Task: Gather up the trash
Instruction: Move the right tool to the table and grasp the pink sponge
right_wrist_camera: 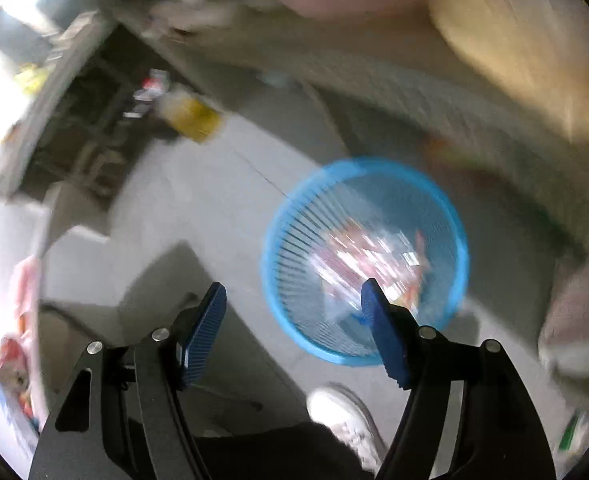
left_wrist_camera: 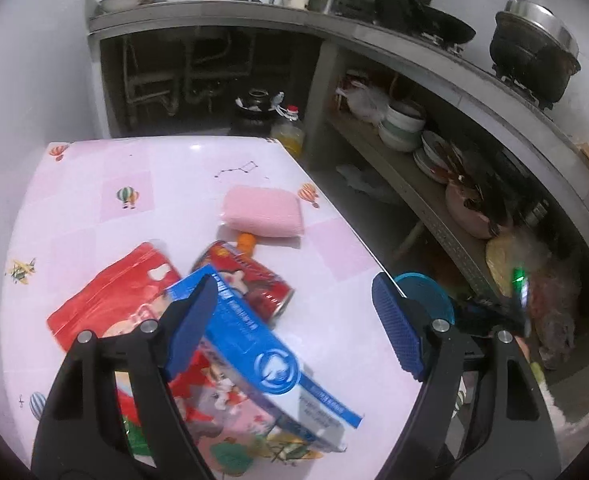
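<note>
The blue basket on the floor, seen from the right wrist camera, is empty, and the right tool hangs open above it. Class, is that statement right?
Not quite. The right wrist view shows the blue basket already holding trash: blurred red and white wrappers lie in its bottom. The rest stands: the basket sits on the floor and the right tool hangs open above it with nothing between its fingers.

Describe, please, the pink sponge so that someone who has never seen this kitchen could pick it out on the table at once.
Start at the table with the pink patterned cloth that stands before the kitchen counter. Past the pile of packaging, the red can and the blue-and-white box, lies the pink sponge, near the table's far right edge. It alone is a plain, soft, rounded block with no printing.
</note>
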`<state>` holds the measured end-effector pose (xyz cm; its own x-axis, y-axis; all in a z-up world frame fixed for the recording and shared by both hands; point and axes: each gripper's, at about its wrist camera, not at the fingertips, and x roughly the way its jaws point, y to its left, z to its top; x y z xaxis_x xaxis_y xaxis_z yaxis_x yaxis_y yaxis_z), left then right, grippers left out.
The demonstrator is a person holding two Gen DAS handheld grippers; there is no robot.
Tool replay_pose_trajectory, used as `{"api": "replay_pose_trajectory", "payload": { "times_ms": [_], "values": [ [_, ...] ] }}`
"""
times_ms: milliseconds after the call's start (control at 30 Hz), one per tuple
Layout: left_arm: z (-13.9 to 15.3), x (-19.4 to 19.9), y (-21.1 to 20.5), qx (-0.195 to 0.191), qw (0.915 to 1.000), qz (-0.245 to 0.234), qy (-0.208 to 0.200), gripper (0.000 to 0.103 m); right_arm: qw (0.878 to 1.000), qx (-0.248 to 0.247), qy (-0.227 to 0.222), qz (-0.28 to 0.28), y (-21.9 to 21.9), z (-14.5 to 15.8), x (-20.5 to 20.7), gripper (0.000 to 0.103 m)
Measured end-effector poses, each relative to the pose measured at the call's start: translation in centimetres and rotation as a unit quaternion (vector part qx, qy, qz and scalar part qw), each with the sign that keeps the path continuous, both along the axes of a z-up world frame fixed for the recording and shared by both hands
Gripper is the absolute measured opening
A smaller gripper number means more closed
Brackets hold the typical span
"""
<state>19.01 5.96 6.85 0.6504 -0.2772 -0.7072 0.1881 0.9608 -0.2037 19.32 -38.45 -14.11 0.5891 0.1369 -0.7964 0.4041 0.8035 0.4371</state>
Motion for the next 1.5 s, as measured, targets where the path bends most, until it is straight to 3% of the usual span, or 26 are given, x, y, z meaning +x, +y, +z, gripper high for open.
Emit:
{"api": "replay_pose_trajectory", "payload": {
  "times_ms": [67,133,167,233,267,400,500,533,700,833,933,1067,1133,1200,1300,1500],
  "values": [
    [-0.1,-0.3,0.8,-0.004,1.0000,0.005,-0.001,0.076,0.996,-0.037,-0.049,0.058,2.6,4.3,0.9,0.076],
    [-0.3,-0.9,1.5,-0.005,0.9999,0.013,-0.004,0.076,0.984,-0.077,-0.103,0.126,6.1,8.6,2.0,0.081],
    [-0.3,-1.1,1.8,-0.006,0.9998,0.015,-0.007,0.076,0.969,-0.097,-0.140,0.178,8.9,11.4,3.1,0.086],
    [-0.3,-1.7,2.5,-0.009,0.9997,0.018,-0.011,0.076,0.948,-0.108,-0.179,0.242,12.2,14.1,4.6,0.092],
    [-0.2,-2.1,2.8,-0.011,0.9997,0.019,-0.013,0.078,0.931,-0.115,-0.198,0.285,14.6,15.6,5.8,0.095],
    [-0.3,-3.2,3.8,-0.013,0.9995,0.023,-0.018,0.080,0.870,-0.131,-0.211,0.427,23.6,18.5,11.5,0.096],
    [-0.5,-4.1,4.8,-0.019,0.9994,0.025,-0.017,0.081,0.817,-0.155,-0.187,0.523,30.3,18.1,15.8,0.096],
    [-0.6,-4.5,5.3,-0.024,0.9992,0.027,-0.016,0.081,0.804,-0.169,-0.176,0.542,32.2,17.4,17.4,0.096],
    [-1.4,-4.9,6.7,-0.033,0.9989,0.033,-0.007,0.081,0.795,-0.167,-0.106,0.574,37.3,14.4,23.0,0.096],
    [-1.6,-4.9,7.8,-0.037,0.9986,0.037,-0.007,0.081,0.768,-0.199,-0.072,0.605,40.1,12.0,24.1,0.096],
    [-1.9,-4.9,8.3,-0.039,0.9984,0.040,-0.006,0.081,0.755,-0.200,-0.039,0.623,41.1,10.5,24.6,0.096],
    [-2.3,-4.8,8.8,-0.045,0.9979,0.047,-0.002,0.081,0.761,-0.186,-0.031,0.621,41.5,9.6,23.8,0.096],
    [-2.3,-4.8,8.9,-0.049,0.9976,0.048,-0.002,0.081,0.775,-0.166,-0.032,0.609,40.9,9.8,23.8,0.093],
    [-2.3,-4.8,8.9,-0.052,0.9975,0.048,-0.004,0.081,0.794,-0.140,-0.035,0.591,40.1,10.1,23.9,0.081],
    [-2.2,-4.8,8.7,-0.055,0.9974,0.046,-0.006,0.081,0.823,-0.102,-0.045,0.558,38.3,10.7,23.2,0.078],
    [-1.6,-4.2,7.8,-0.065,0.9974,0.028,-0.012,0.081,0.864,-0.073,-0.060,0.495,34.9,10.8,21.1,0.077]
  ]
}}
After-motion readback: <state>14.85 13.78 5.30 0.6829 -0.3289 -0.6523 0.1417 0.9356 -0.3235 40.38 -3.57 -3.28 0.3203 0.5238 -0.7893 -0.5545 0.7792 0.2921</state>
